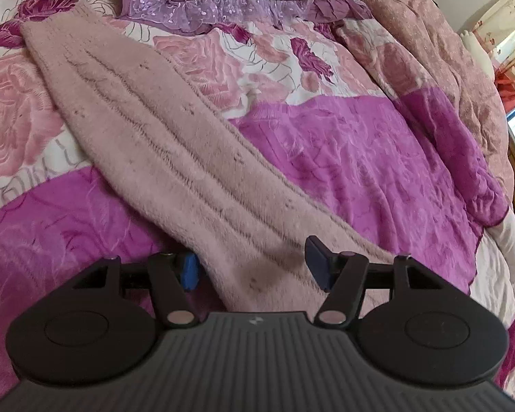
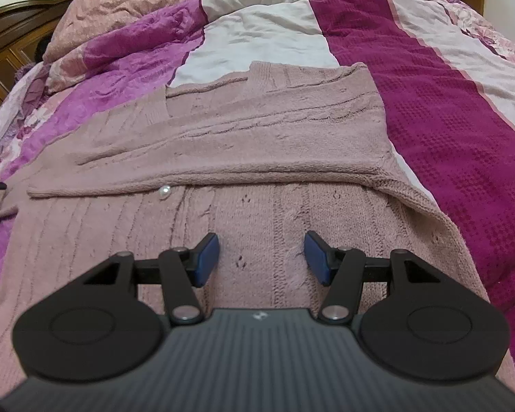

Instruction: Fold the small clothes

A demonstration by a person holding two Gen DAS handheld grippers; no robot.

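The pink cardigan (image 2: 257, 144) lies spread on the bed, right on top of the floral quilt (image 1: 360, 158), and the quilt is our landmark here. In the right wrist view the knit covers the middle of the quilt, one sleeve (image 2: 223, 130) folded across the body so its lower edge runs as a long ridge from side to side. Beyond the cardigan the quilt shows a white panel and a broad dark magenta band (image 2: 446, 130) running away along the cardigan's right side. At the far end of the quilt a dusty pink blanket (image 2: 161, 3) lies bunched up.

Over to the left wrist view: a long strip of the same pink knit (image 1: 161, 137) crosses the quilt on a slant, from the far left down toward the camera. At the head of the quilt sits a lilac pillow with a lace frill (image 1: 223, 3).

Left gripper (image 1: 254, 264) has its jaws spread wide, clutching nothing, the knit strip passing between the blue pads (image 1: 317, 261). Right gripper (image 2: 261, 257) is likewise released, jaws apart, poised over the cardigan's front panel.

Smallest of all, a pearl button (image 2: 164, 192) sits just beside the folded sleeve's lower edge.
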